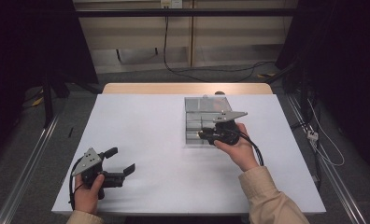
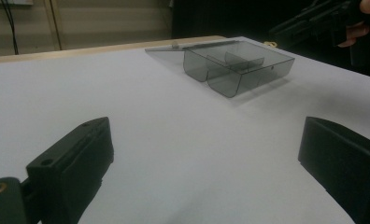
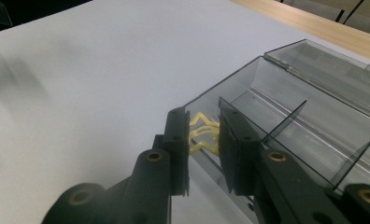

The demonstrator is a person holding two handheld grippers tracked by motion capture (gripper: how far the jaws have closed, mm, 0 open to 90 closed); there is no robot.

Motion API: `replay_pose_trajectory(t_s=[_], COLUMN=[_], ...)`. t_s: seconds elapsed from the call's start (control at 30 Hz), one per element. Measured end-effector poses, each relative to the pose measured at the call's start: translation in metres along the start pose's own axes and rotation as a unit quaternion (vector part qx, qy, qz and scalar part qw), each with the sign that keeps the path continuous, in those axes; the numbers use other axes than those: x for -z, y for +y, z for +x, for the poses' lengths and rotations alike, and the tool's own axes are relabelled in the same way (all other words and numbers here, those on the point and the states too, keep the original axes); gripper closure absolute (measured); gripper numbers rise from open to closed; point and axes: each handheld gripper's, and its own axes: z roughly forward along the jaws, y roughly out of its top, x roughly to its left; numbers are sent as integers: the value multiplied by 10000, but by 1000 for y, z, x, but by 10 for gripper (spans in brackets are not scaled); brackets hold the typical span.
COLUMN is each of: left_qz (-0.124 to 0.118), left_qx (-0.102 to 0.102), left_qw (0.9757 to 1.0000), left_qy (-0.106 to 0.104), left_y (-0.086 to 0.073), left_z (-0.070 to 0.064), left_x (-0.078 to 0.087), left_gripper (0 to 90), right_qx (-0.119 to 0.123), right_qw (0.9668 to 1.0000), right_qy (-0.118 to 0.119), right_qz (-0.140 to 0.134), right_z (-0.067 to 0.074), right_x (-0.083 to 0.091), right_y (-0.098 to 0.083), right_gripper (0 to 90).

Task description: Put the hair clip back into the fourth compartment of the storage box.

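Right gripper [image 3: 202, 140] clamped on yellow clip [image 3: 202, 134] over clear box [image 3: 314, 121] near corner; clip's direction unclear. Left gripper [image 1: 119, 161] spread wide, well apart.

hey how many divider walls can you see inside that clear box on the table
2: both thin dividers stand inside the clear box, one nearer the right gripper at, one farther along at. More may be hidden behind the gripper.

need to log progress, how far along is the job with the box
Done: the clear grey plastic divided box sits open, lid laid back, its visible compartments looking empty. In hand: the right gripper holds a small yellow zigzag piece over its near wall. Left: release it; the left gripper waits open.
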Motion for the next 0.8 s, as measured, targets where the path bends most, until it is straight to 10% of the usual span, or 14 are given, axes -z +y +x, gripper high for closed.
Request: replay_pose_trajectory(t_s=[0.8], left_qz=[5], left_qx=[-3], left_qw=[10000], left_qy=[0], left_y=[0], left_z=[1], left_x=[1], left_gripper=[33], right_qx=[65], right_qw=[10000], right_qy=[-14], right_qz=[-34], right_z=[0], right_x=[-12], right_y=[11], right_gripper=[740])
